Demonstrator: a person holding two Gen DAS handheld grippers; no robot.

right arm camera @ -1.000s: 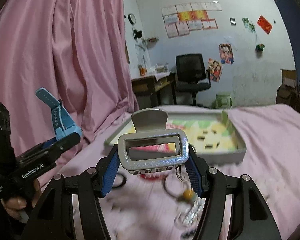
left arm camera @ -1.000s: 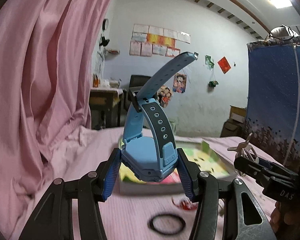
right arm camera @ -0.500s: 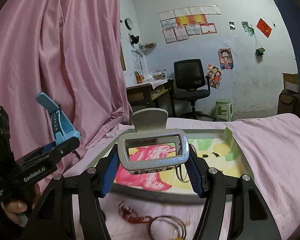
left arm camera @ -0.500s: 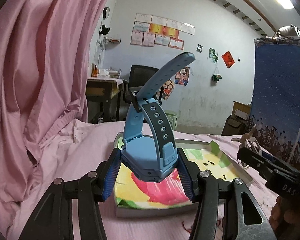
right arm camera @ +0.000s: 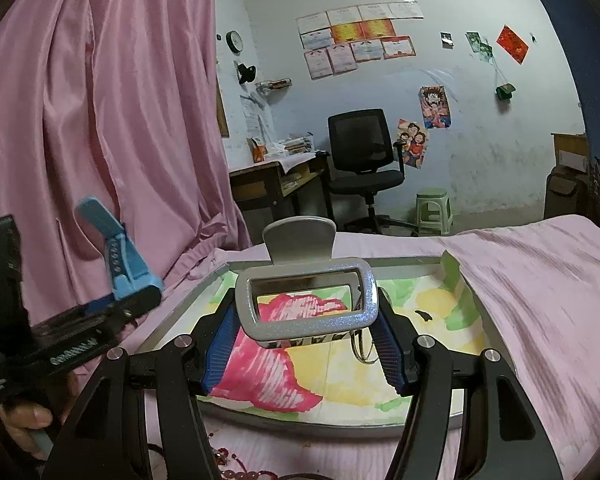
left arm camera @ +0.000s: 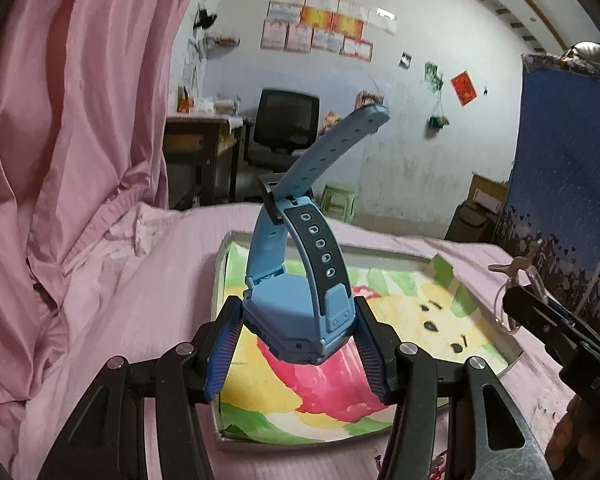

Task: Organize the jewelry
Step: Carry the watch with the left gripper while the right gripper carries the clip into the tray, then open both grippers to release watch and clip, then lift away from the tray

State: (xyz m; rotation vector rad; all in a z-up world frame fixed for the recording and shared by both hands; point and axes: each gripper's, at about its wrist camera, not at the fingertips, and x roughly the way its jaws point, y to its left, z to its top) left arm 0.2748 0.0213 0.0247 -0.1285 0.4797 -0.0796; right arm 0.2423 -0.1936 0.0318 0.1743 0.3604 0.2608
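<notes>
The shallow tray [left arm camera: 476, 300] with the bright painted lining lies on the pink bedsheet [left arm camera: 160, 280] and serves as the landmark here. To the left of the tray a pink curtain [left arm camera: 72, 120] hangs down to the bed.

Over the tray's near left part, the left tool [left arm camera: 298, 344] is pinching a blue watch [left arm camera: 300, 312] by the sides of its case; the case hangs above the lining, not touching it. The watch's strap arches up and is buckled, its free end sticking out toward the far wall.

Over the tray's near middle, the right tool [right arm camera: 302, 332] is pinching a silver glittery hair clip [right arm camera: 306, 300] by its two ends. The clip's rectangular frame faces the camera, its flat lever stands upright behind it, and it is held clear of the lining. A thin wire ring [right arm camera: 360, 346] shows just behind the tool's right pad.

On the sheet in front of the tray's near edge lie red beads [right arm camera: 236, 466], only partly in view.

Beyond the tray's far edge stand a black office chair [right arm camera: 362, 160] and a small green stool [right arm camera: 434, 210]; to the right a dark blue cloth [left arm camera: 560, 184] hangs.
</notes>
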